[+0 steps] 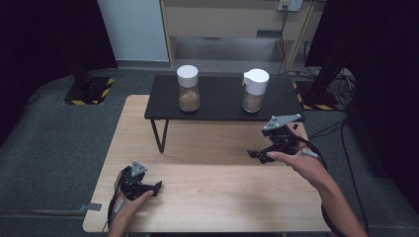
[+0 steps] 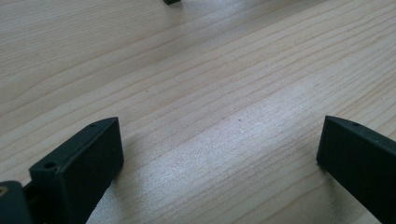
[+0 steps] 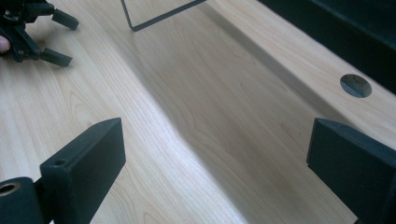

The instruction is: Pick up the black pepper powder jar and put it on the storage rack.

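Observation:
Two clear jars with white lids and brown contents stand on a low black shelf (image 1: 220,98) at the back of the wooden table (image 1: 217,192): the left jar (image 1: 188,89) and the right jar (image 1: 254,90). My left gripper (image 1: 157,186) rests at the table's front left, jaws wide apart over bare wood, as the left gripper view (image 2: 219,135) confirms. A hand holds my right gripper (image 1: 254,155) just in front of the shelf's right end, pointing left. Its jaws (image 3: 215,140) stand open with nothing between them. The left gripper (image 3: 63,38) lies farther off.
The shelf's thin black leg (image 1: 159,136) stands on the table at the left, and its frame (image 3: 159,18) lies ahead of the right gripper. A round hole (image 3: 356,85) sits in the tabletop under the shelf. Dark floor, stands and cables surround the table.

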`<action>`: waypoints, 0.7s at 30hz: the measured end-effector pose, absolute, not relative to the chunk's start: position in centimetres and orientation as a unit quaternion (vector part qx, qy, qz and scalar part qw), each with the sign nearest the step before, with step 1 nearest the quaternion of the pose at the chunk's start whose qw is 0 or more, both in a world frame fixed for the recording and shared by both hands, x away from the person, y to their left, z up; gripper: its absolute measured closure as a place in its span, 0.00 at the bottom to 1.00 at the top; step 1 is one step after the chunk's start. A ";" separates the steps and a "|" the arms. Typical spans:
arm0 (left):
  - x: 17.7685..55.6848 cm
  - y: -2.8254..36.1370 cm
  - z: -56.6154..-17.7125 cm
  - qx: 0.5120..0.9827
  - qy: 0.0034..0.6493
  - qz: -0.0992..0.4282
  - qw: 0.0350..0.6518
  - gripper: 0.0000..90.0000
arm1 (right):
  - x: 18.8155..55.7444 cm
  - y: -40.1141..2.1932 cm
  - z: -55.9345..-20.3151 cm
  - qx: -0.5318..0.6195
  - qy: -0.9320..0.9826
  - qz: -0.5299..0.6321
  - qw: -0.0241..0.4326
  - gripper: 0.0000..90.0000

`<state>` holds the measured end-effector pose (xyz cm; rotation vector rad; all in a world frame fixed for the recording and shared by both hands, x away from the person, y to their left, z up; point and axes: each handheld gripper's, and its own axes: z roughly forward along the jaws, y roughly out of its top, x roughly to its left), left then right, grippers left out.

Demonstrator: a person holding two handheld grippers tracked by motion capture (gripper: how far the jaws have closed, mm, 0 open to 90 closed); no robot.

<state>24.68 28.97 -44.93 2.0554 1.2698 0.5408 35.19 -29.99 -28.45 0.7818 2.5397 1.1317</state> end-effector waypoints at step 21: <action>24.7 29.0 -44.9 0.785 0.485 0.206 0.327 0.00 | 34.6 -30.1 -32.0 0.283 0.876 0.376 0.108 0.06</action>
